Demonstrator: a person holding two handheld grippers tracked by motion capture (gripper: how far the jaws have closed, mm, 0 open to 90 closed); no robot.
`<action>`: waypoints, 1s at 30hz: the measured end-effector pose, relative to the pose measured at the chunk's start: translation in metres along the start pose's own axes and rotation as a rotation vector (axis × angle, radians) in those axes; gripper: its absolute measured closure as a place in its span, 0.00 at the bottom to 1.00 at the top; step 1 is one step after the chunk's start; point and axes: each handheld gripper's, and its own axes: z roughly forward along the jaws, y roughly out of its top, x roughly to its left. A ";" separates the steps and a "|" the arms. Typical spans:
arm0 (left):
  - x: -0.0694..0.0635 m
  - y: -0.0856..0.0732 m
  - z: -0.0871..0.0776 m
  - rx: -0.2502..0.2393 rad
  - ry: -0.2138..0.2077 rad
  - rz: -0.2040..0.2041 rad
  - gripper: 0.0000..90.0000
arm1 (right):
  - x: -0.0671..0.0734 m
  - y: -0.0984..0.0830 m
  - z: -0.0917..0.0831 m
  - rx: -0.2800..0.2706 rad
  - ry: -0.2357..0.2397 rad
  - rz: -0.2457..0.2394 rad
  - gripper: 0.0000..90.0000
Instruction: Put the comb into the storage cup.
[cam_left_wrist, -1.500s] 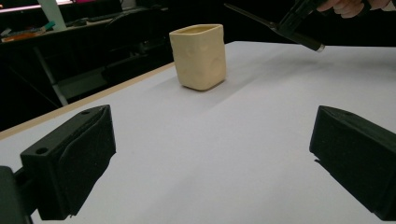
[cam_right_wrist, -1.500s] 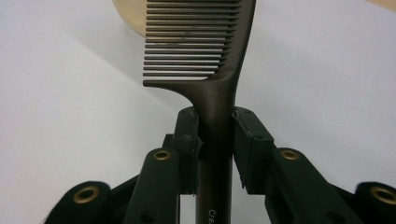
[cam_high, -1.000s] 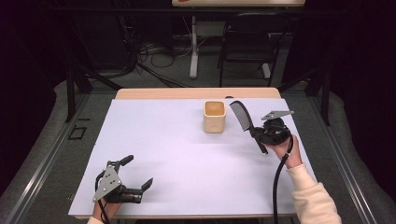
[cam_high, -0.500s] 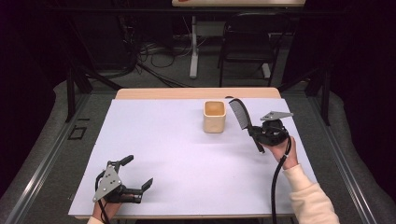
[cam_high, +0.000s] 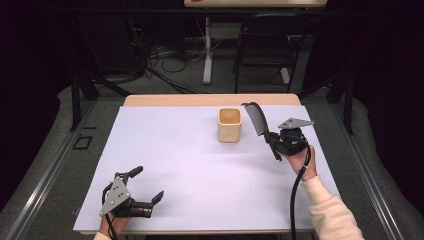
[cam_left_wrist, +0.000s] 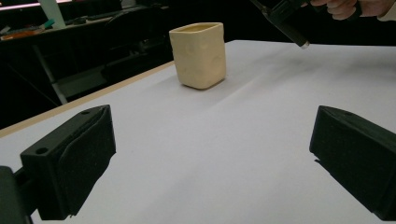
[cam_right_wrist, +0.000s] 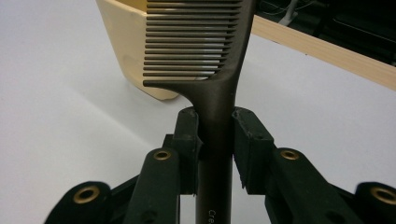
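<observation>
A cream square cup (cam_high: 230, 124) stands upright on the white table (cam_high: 190, 160), toward the back middle. My right gripper (cam_high: 272, 141) is held above the table just right of the cup, shut on the handle of a dark comb (cam_high: 255, 118). The comb (cam_right_wrist: 210, 51) rises between the pads, teeth facing the cup (cam_right_wrist: 128, 42), its toothed end beside the cup's rim. My left gripper (cam_high: 145, 185) rests low at the table's front left, open and empty. From there the cup (cam_left_wrist: 198, 55) is far ahead, with the other gripper (cam_left_wrist: 289, 21) at the top right.
A wooden strip (cam_high: 210, 100) edges the table's far side. Beyond it are a black chair (cam_high: 265, 45), a table leg (cam_high: 207, 55) and floor cables (cam_high: 150, 55). Grey floor borders both sides.
The right gripper and comb have edged slightly toward the cup. The left gripper has kept still.
</observation>
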 end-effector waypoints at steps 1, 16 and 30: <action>0.000 0.000 0.000 0.000 0.001 0.001 0.00 | 0.000 0.001 0.000 -0.001 -0.001 -0.002 0.80; 0.000 0.000 0.000 -0.001 0.001 -0.001 0.00 | 0.003 0.014 -0.005 -0.033 -0.009 -0.024 0.80; 0.000 0.000 0.000 0.000 0.000 -0.002 0.00 | 0.006 0.026 -0.002 -0.057 -0.017 -0.037 0.80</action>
